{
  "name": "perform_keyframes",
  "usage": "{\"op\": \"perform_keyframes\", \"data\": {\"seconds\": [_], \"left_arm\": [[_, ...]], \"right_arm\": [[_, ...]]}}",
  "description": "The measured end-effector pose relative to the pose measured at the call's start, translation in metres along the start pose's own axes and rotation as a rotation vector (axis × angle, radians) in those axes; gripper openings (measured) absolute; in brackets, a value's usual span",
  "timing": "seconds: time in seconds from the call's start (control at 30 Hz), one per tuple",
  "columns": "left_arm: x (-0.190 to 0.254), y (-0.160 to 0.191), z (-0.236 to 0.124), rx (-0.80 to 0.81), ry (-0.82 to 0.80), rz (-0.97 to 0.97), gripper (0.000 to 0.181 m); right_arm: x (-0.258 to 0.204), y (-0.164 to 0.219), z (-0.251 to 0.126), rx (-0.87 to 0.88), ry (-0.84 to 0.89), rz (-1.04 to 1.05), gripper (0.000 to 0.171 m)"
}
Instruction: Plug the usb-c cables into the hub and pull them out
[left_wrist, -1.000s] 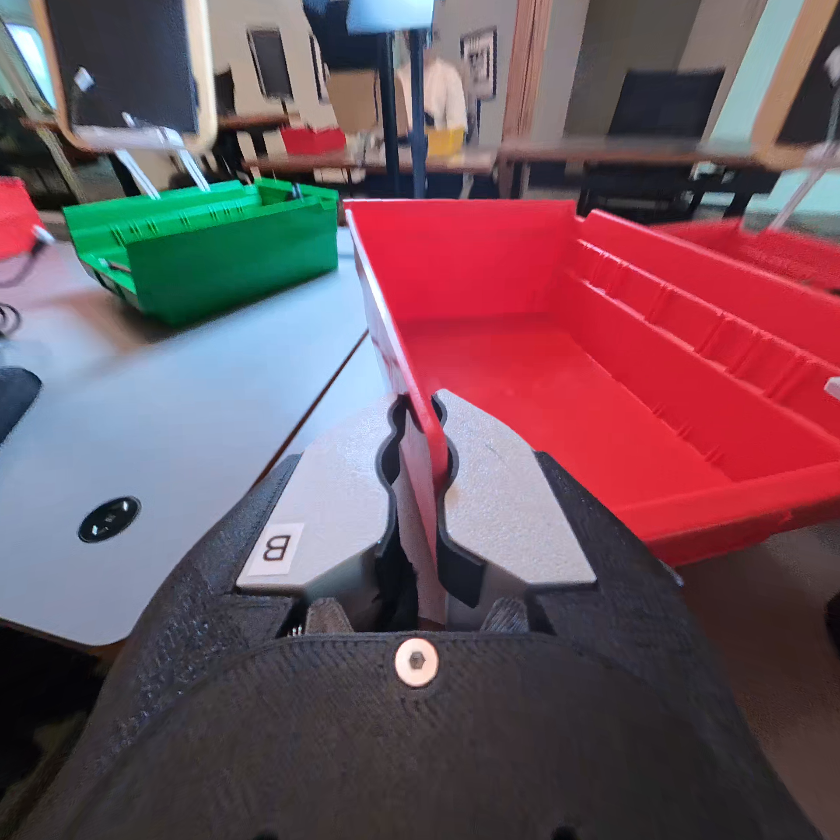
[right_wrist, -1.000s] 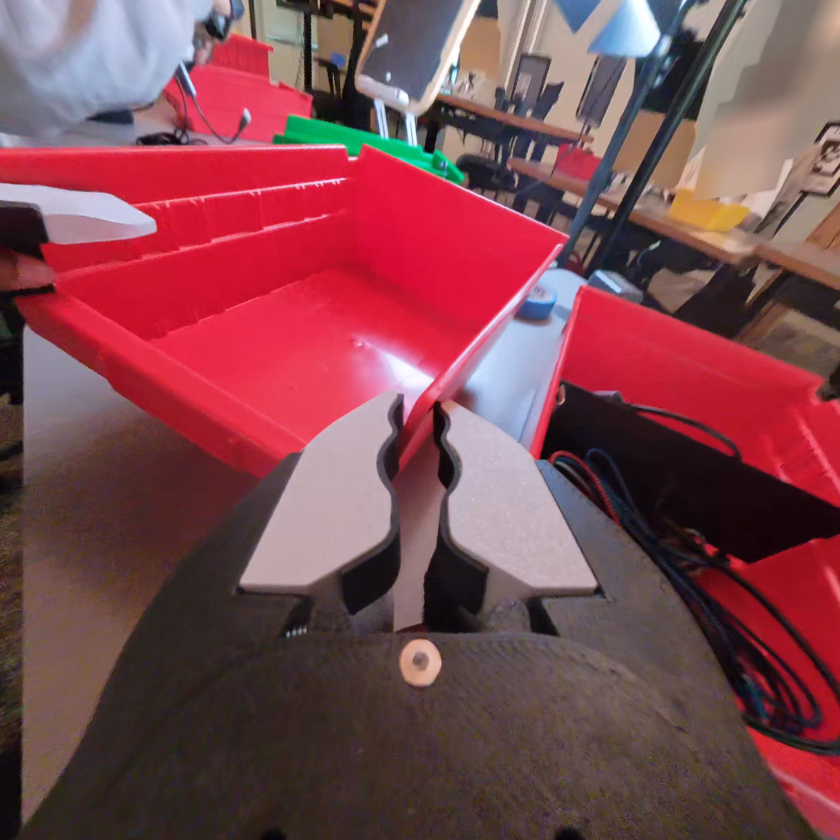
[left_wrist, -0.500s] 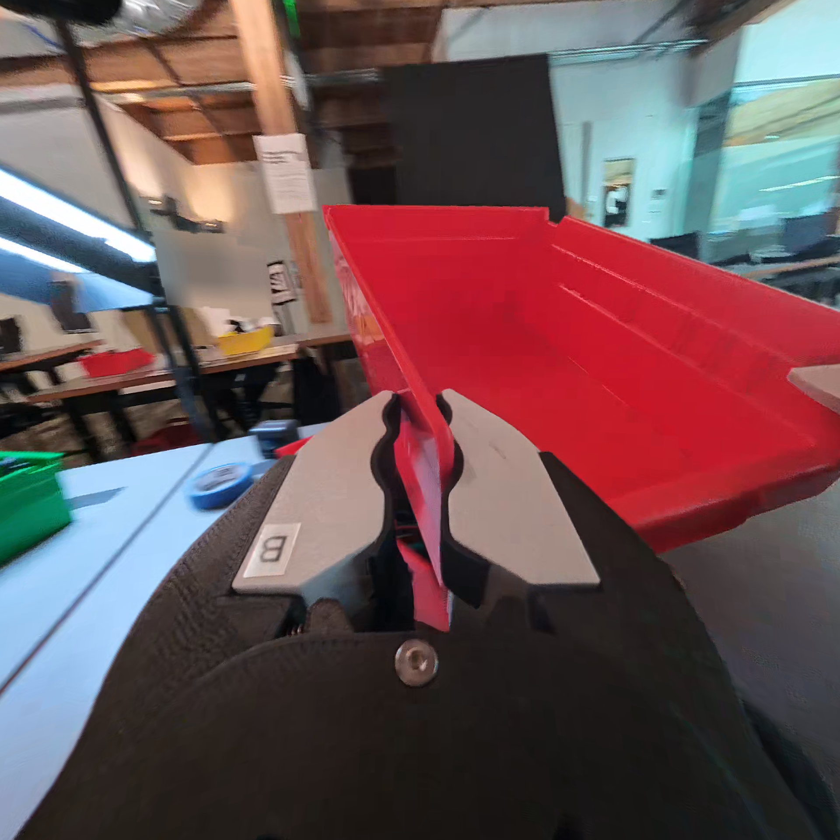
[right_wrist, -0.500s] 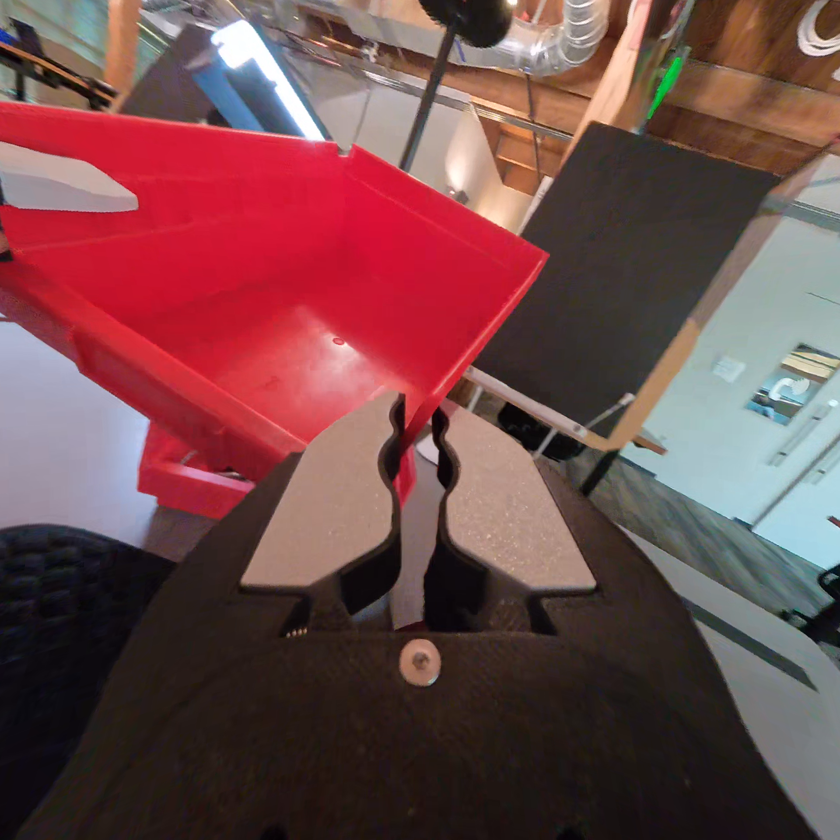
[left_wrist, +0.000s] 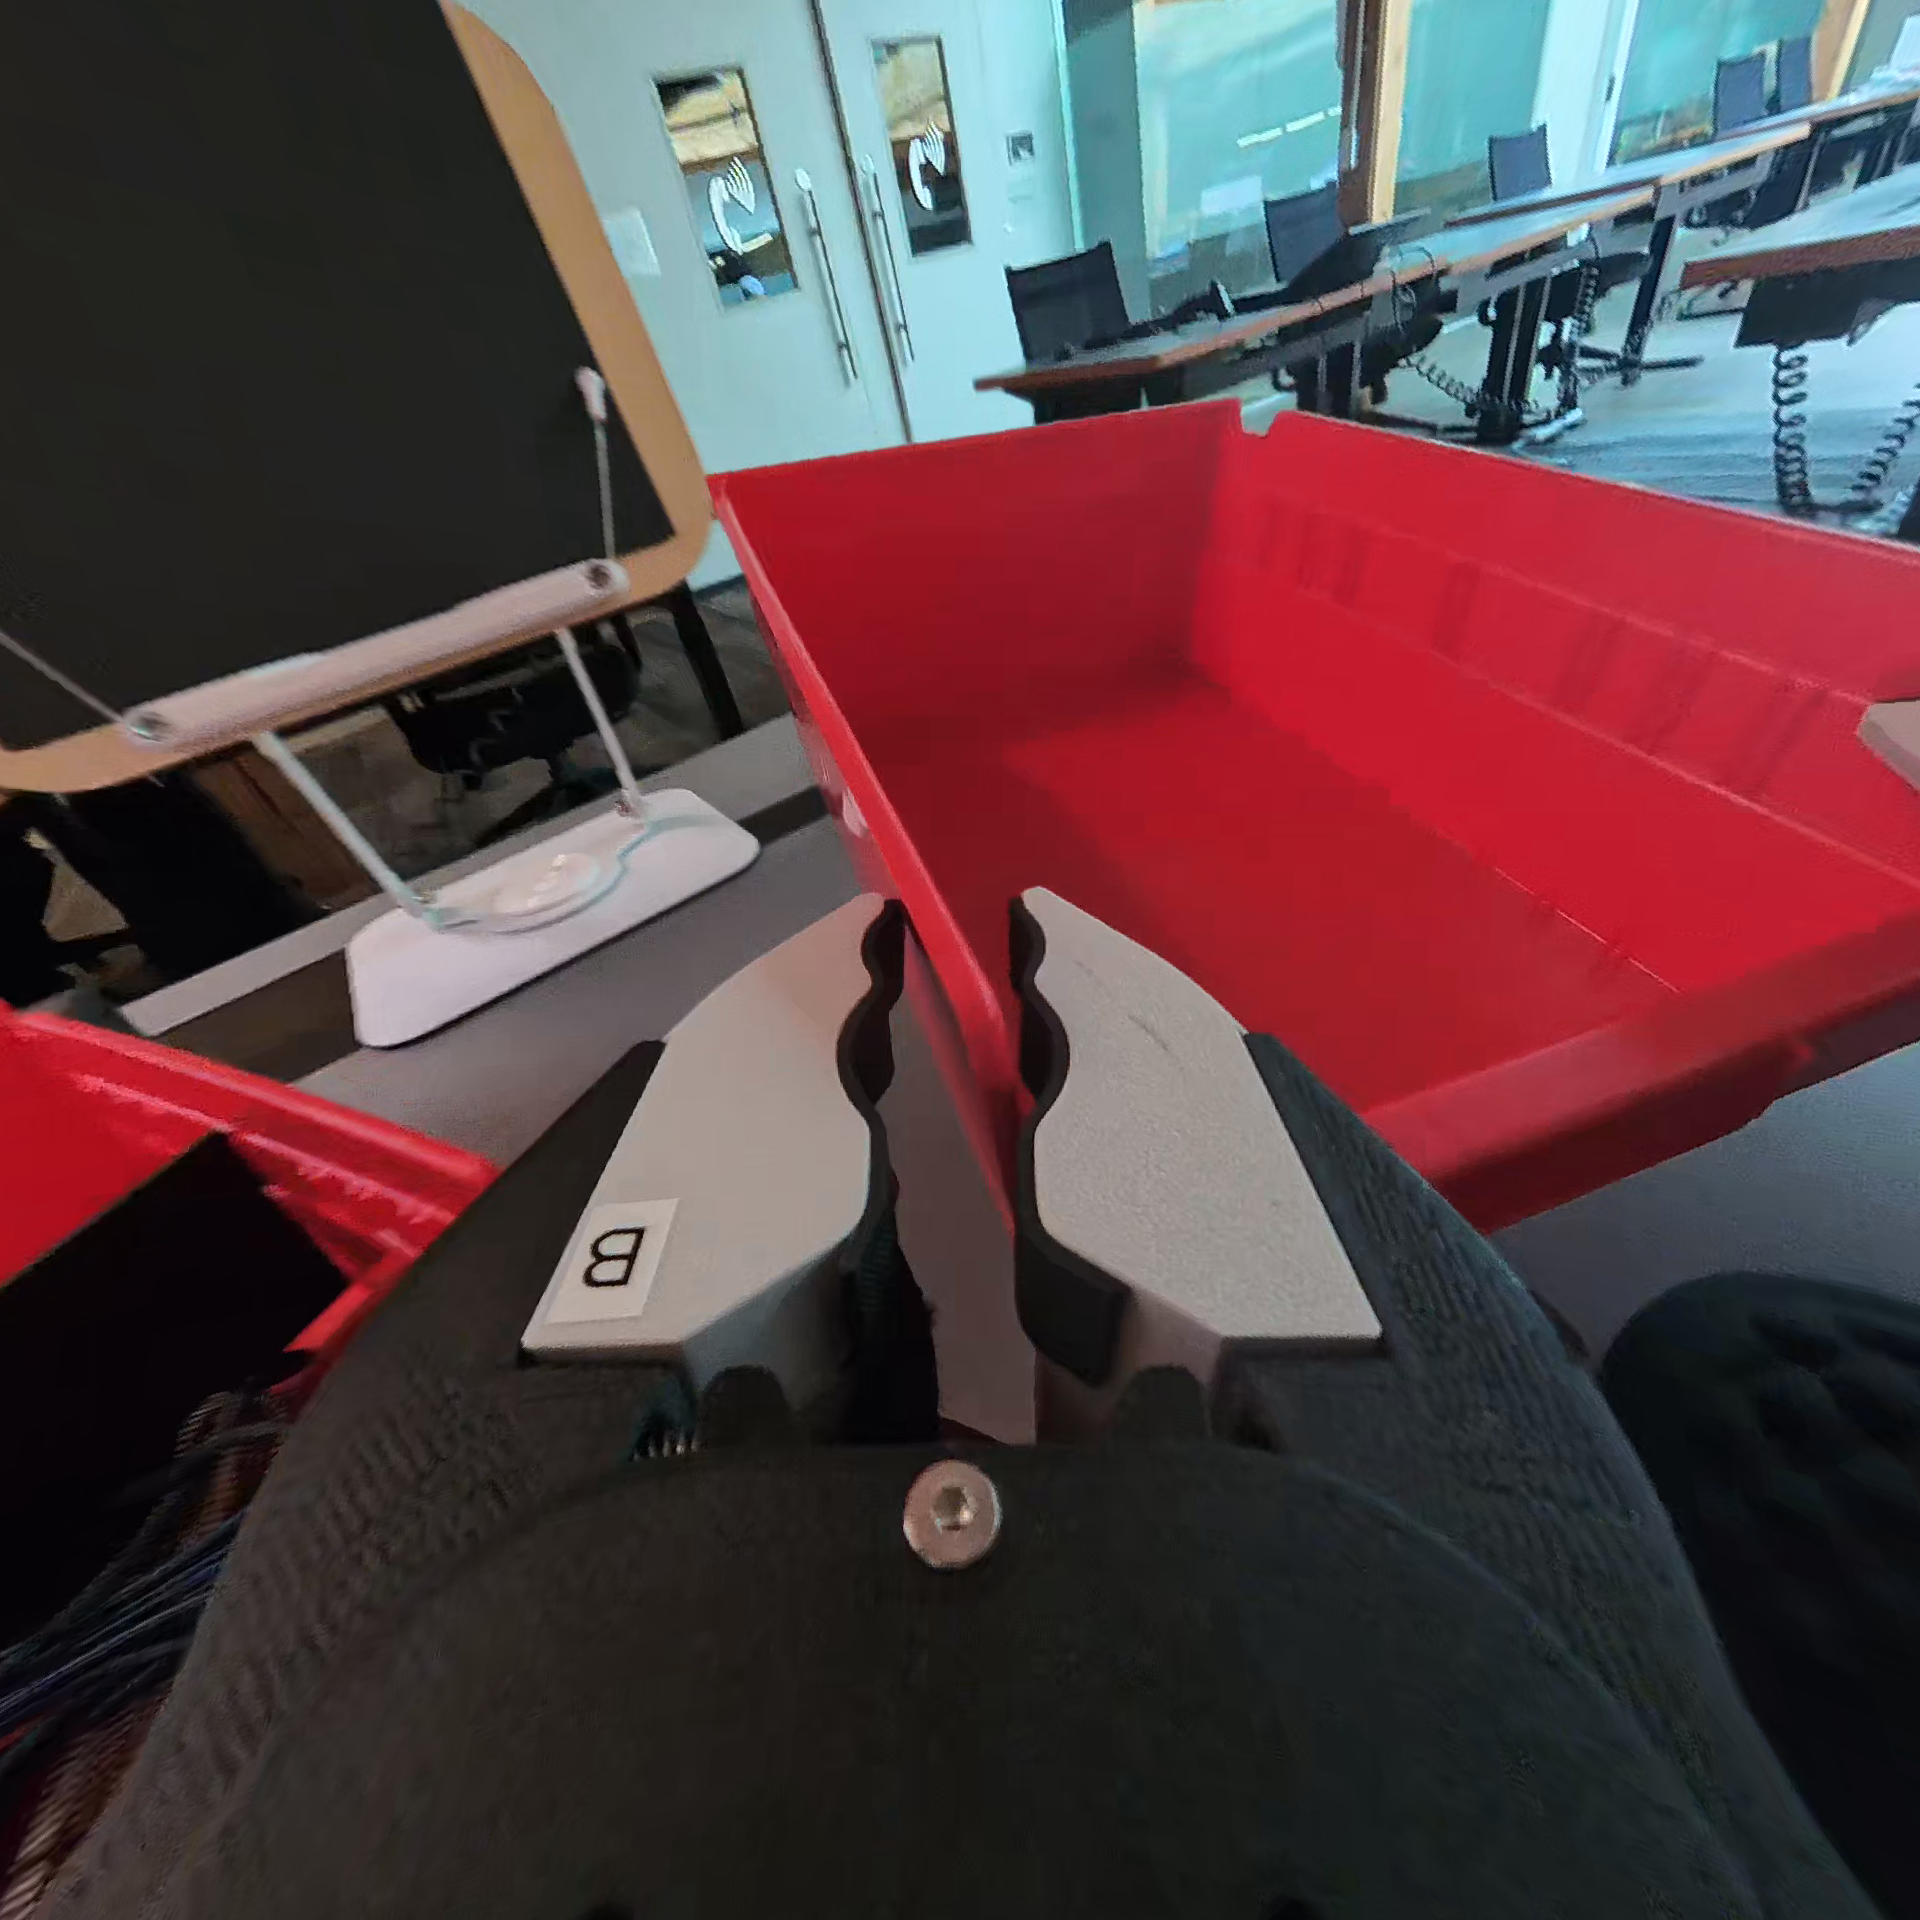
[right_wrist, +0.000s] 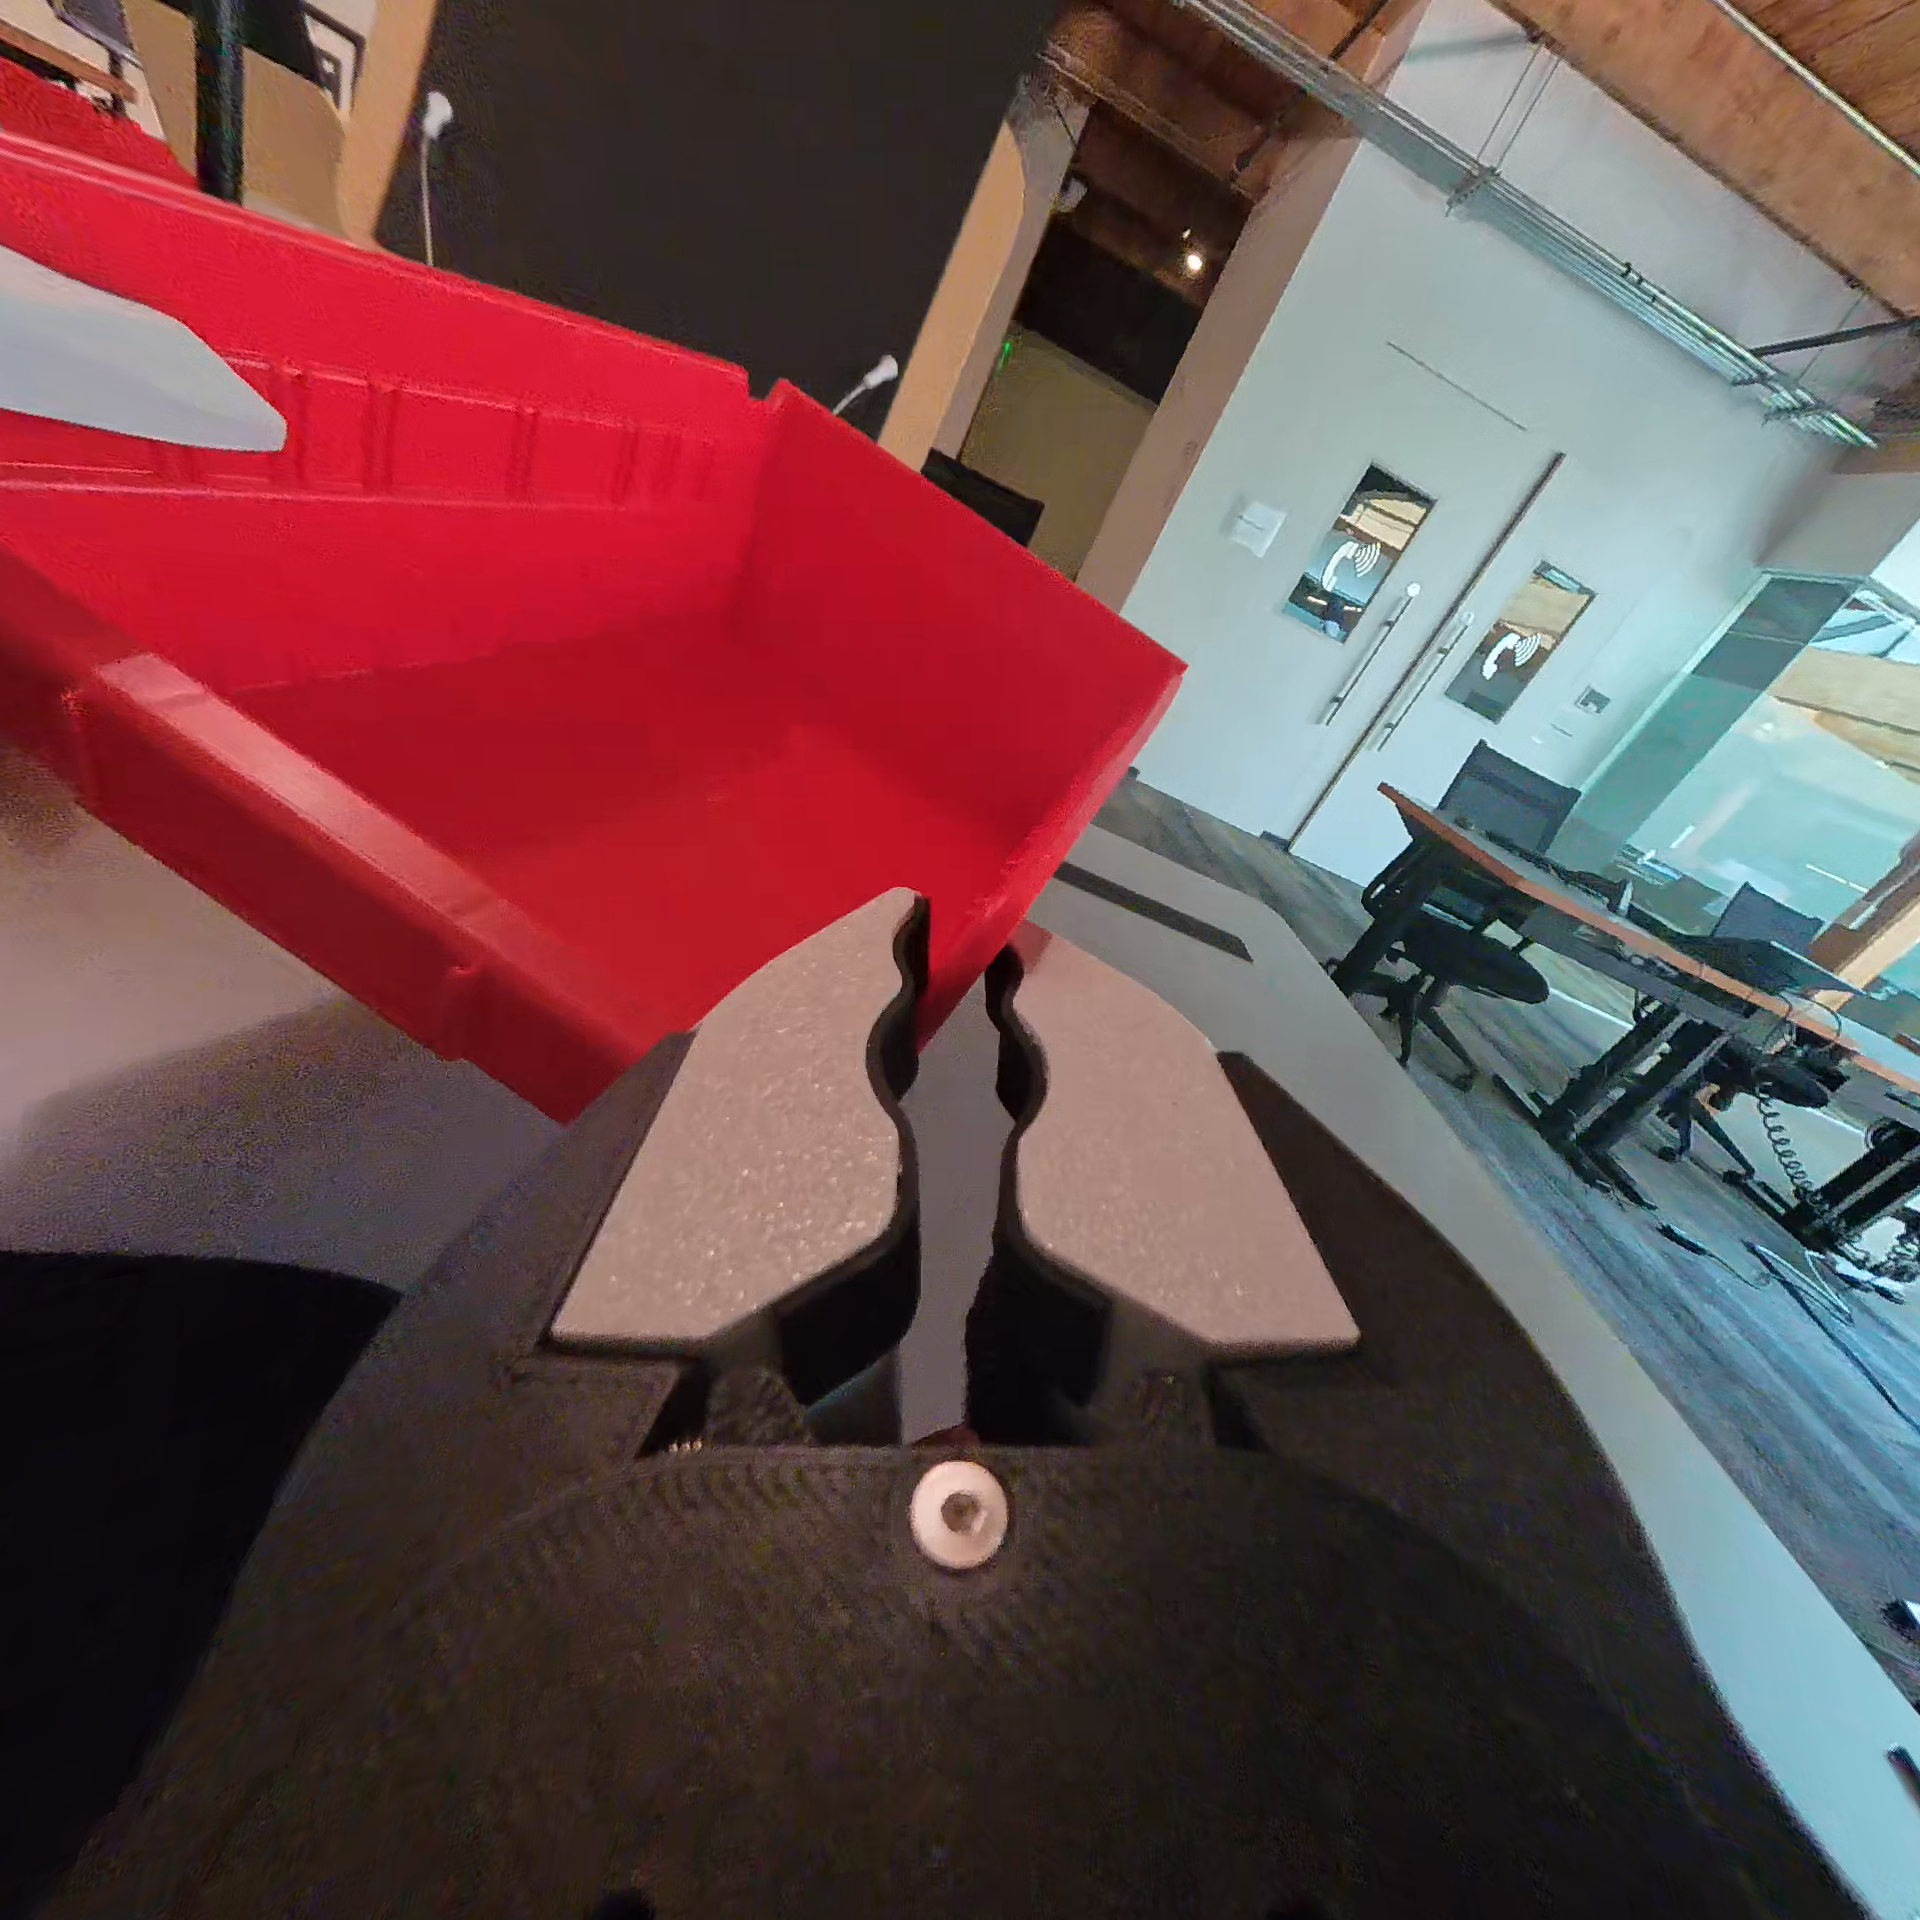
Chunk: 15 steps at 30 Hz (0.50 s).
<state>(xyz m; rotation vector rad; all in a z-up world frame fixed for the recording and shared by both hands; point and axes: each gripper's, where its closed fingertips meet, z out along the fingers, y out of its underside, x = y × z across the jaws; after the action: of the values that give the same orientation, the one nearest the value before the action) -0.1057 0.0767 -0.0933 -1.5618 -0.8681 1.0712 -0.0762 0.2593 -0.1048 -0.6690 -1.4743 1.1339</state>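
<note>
So honestly the actual plugging hasn't started as far as I can tell. Both grippers are busy with an empty red bin (left_wrist: 1351, 831), not with any cable.

The left gripper (left_wrist: 951, 925) has its jaws closed down on the bin's side wall, the thin red edge running right between the fingers. The right gripper (right_wrist: 956, 935) is doing the same on the opposite wall, with the wall caught at the fingertips, so it's clamped too, though there's a slim gap showing behind the tips. From the right wrist view you can spot the other gripper's grey finger at about 10 o'clock, up on the far rim. The bin looks tilted and held above the grey table (left_wrist: 582, 997).

Where's the task stuff? No hub that I can make out anywhere. At roughly 8 o'clock in the left wrist view there's a second red bin (left_wrist: 208, 1112) with a black box-like thing and a tangle of dark cables (left_wrist: 125, 1558) in it, so that's probably where the USB-C cables live. Can't make out the connectors.

At 10 o'clock there's a black panel on a white stand (left_wrist: 551, 914).

My read: this is setup only. Cables out, plug in, pull out, all still to go.
</note>
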Motion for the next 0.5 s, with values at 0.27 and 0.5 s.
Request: {"op": "perform_keyframes", "data": {"seconds": [0.27,0.5], "left_arm": [[0.031,0.034,0.035,-0.119,0.084,-0.073,0.021],[0.054,0.048,0.033,-0.189,0.221,0.04,0.058]], "right_arm": [[0.015,0.048,0.005,-0.109,-0.012,0.03,0.009],[0.037,0.051,0.003,-0.111,0.012,0.21,0.027]]}}
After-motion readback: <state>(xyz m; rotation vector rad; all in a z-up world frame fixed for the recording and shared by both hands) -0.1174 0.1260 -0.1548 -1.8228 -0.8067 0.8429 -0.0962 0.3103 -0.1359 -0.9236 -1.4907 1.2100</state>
